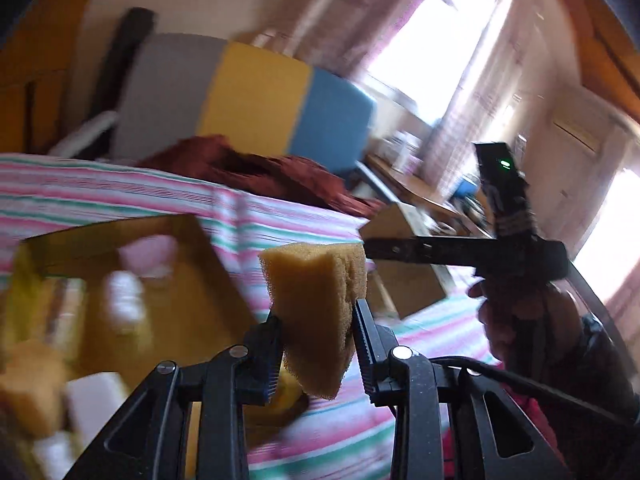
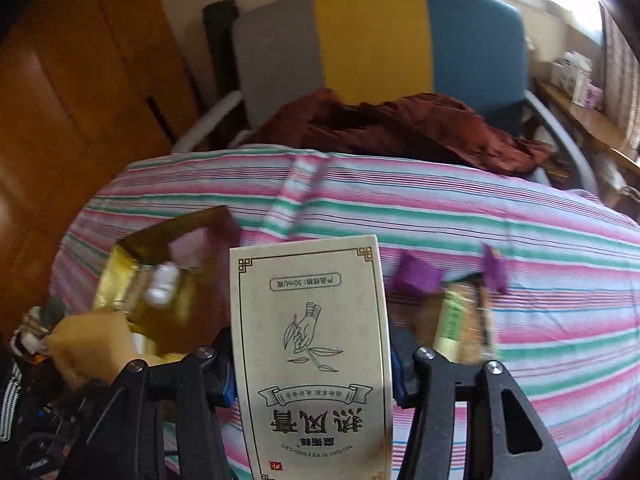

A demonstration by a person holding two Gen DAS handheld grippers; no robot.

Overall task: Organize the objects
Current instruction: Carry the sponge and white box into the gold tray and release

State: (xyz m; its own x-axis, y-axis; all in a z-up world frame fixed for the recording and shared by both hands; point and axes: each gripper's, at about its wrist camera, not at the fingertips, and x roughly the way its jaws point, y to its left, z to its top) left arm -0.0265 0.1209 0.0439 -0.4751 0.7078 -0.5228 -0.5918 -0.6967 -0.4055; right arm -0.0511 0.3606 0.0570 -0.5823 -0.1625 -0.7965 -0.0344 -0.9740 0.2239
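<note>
My left gripper [image 1: 318, 344] is shut on a yellow sponge [image 1: 316, 312], held above the striped bedspread [image 1: 304, 220]. To its left lies an open gold box [image 1: 120, 280] with a white bottle [image 1: 124, 292] and a pink item inside. My right gripper [image 2: 312, 356] is shut on a cream carton printed with a hand and leaves [image 2: 312, 344], held upright. The right gripper also shows in the left wrist view [image 1: 374, 246], with the carton [image 1: 404, 260] in it. The sponge shows at the lower left of the right wrist view [image 2: 92, 344], next to the gold box [image 2: 160, 280].
Purple wrapped items [image 2: 416, 276] and a green-labelled packet [image 2: 456, 320] lie on the bedspread to the right of the carton. A dark red cloth [image 2: 400, 128] lies at the bed's far edge before a grey, yellow and blue chair [image 2: 376, 40]. A wooden wardrobe [image 2: 72, 92] stands left.
</note>
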